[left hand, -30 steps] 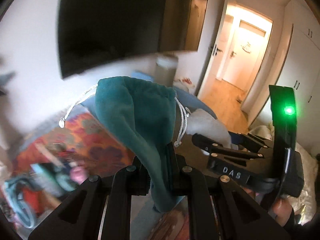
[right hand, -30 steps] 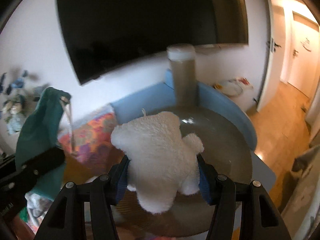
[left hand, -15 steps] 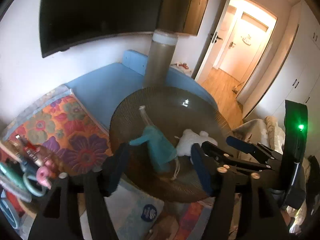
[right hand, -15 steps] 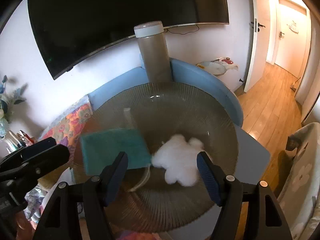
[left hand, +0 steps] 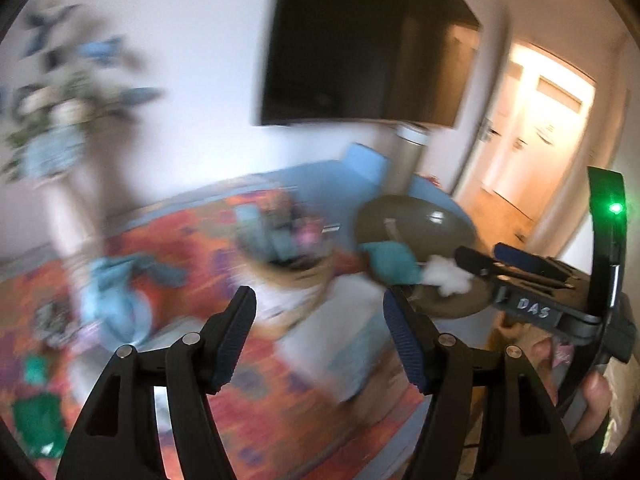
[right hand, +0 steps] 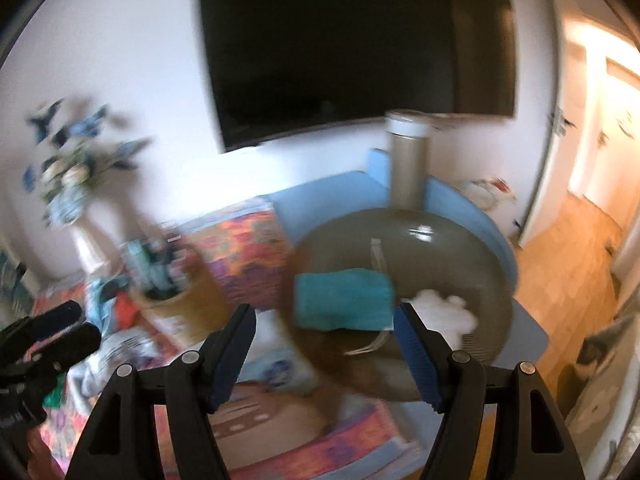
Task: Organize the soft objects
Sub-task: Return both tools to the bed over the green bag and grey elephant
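A teal drawstring pouch (right hand: 344,300) and a white plush toy (right hand: 444,312) lie side by side in the wide brown ribbed bowl (right hand: 404,220). My right gripper (right hand: 324,320) hovers in front of the bowl, open, with nothing between its blue pads. In the blurred left wrist view the pouch (left hand: 390,266) and plush (left hand: 446,276) sit in the bowl (left hand: 416,216) at the right. My left gripper (left hand: 320,320) stands open and empty over the flowered cloth, left of the bowl. The right gripper (left hand: 520,276) shows at its right, held by a hand (left hand: 592,400).
A woven basket (right hand: 176,300) of small items stands left of the bowl. Loose cloths, one light blue (left hand: 116,300) and one green (left hand: 36,420), lie on the flowered cover. A vase of flowers (right hand: 76,184), a tall cylinder (right hand: 408,164) and a wall screen (right hand: 360,48) stand behind.
Both grippers opened and let go: the pouch and the plush dropped into the bowl. Since then both have pulled back and swung left, away from the bowl.
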